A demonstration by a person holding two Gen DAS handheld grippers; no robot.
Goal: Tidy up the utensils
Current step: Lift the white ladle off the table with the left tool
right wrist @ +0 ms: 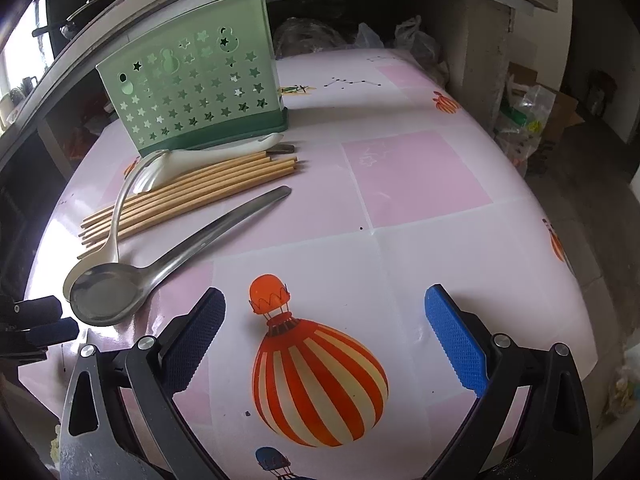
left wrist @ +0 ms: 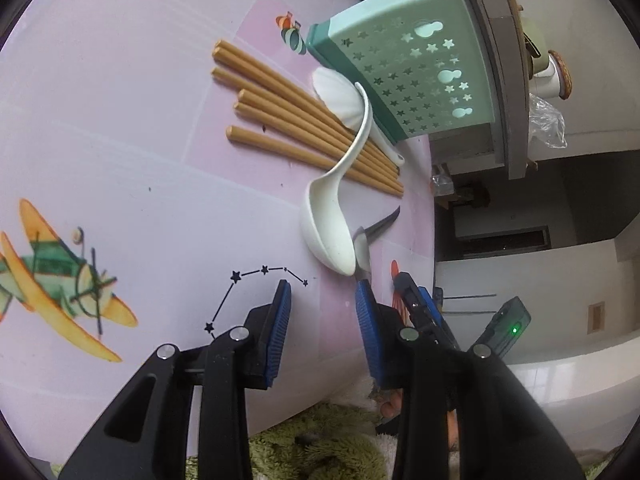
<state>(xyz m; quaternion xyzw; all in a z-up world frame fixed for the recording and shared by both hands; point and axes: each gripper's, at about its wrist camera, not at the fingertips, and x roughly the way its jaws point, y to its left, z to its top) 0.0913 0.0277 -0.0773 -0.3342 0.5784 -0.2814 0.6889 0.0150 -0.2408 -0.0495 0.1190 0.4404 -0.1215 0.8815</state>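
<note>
The right gripper hangs over the surface with its jaws wide apart and nothing between them. Under it is a picture of a striped balloon. A metal spoon lies to the left, its bowl near the gripper. Behind it lie wooden chopsticks with a white spoon across them. A green holder stands at the back.

Home kitchen or dining corner: worktop under balloon-print cloth, chopsticks, spoons, green cutlery holder, cluttered shelves.
</note>
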